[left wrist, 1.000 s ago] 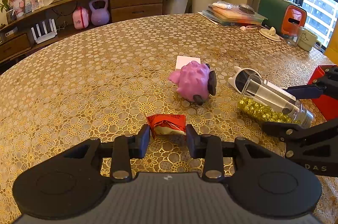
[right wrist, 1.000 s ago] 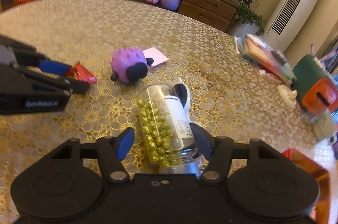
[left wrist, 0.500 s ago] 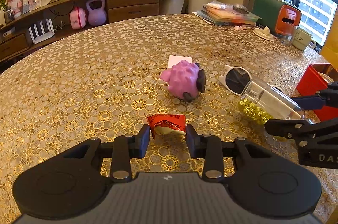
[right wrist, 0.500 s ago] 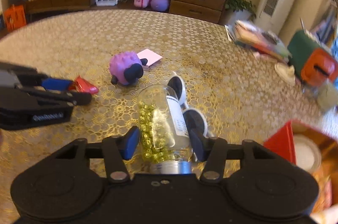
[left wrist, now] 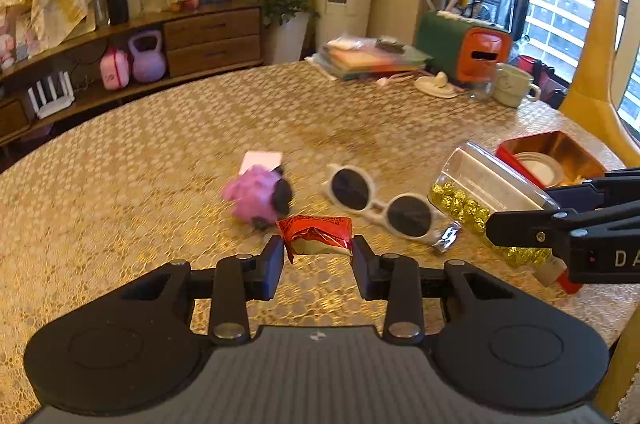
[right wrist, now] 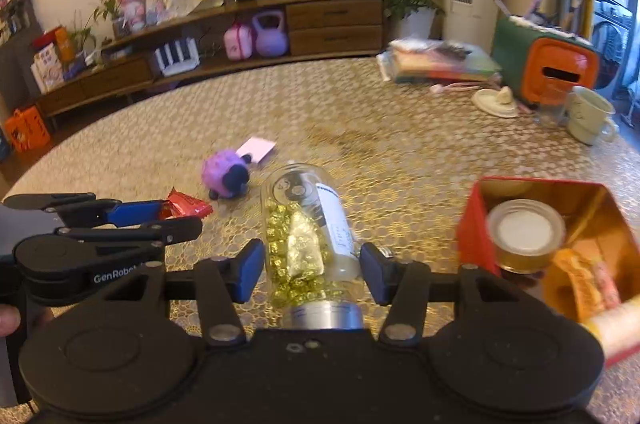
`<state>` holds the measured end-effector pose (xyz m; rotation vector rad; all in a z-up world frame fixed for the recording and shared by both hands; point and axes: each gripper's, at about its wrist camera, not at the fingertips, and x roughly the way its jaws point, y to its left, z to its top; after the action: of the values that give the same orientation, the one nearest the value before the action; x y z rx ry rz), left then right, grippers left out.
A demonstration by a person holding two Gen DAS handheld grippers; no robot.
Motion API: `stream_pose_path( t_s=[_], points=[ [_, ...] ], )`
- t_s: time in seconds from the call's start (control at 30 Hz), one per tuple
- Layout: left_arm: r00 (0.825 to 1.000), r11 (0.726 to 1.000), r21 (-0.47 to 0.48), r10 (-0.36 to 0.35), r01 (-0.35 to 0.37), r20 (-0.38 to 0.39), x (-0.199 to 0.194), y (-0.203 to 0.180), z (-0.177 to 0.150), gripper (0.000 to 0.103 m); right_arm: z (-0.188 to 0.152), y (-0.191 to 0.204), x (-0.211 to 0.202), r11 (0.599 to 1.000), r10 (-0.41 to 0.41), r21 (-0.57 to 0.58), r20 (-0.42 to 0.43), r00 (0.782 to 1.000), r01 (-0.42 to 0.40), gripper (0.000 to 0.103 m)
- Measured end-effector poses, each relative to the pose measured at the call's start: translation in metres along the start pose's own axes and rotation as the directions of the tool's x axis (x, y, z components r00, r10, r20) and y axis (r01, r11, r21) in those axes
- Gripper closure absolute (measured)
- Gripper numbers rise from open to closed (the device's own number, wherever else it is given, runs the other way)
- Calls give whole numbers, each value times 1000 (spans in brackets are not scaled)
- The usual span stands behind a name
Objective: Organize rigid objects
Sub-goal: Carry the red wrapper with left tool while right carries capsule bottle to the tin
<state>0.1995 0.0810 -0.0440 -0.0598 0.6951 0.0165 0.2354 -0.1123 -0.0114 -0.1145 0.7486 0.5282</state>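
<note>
My left gripper point(left wrist: 318, 248) is shut on a red snack packet point(left wrist: 316, 234), held a little above the gold-patterned table point(left wrist: 160, 164). My right gripper point(right wrist: 312, 260) is shut on a clear jar of gold-wrapped sweets point(right wrist: 308, 224), its metal cap toward the camera. In the left wrist view that jar point(left wrist: 480, 184) hangs at the right, above the table. To the jar's right stands an open red box point(right wrist: 472, 224) with a white-lidded glass pot point(right wrist: 524, 232) inside. The left gripper point(right wrist: 192, 220) and its packet point(right wrist: 188, 206) show at the left.
White sunglasses point(left wrist: 376, 200), a purple sheep toy point(left wrist: 256, 196) and a pink card point(left wrist: 260, 158) lie mid-table. At the far edge are stacked books point(left wrist: 368, 58), a green and orange box point(left wrist: 464, 48) and a mug point(left wrist: 512, 90). A yellow giraffe figure point(left wrist: 596, 44) rises at the right.
Both grippers rose and shifted right with their loads. The jar lifted off the table beside the sunglasses and the right wrist rolled level. The red box came into view.
</note>
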Motion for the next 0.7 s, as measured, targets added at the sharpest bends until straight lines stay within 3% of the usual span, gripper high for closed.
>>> stream_pose_path(
  t_s=[0.33,0.7],
  points=[
    [996,994,85,-76,73,36,-22,-67,23,67,0,-55,-42,994,-64,87,45,997,60,51],
    [989,978,148,-149,145,17,-17,-138,32,67,-8,-116,-75,977,-117,187,73,990,102,52]
  ],
)
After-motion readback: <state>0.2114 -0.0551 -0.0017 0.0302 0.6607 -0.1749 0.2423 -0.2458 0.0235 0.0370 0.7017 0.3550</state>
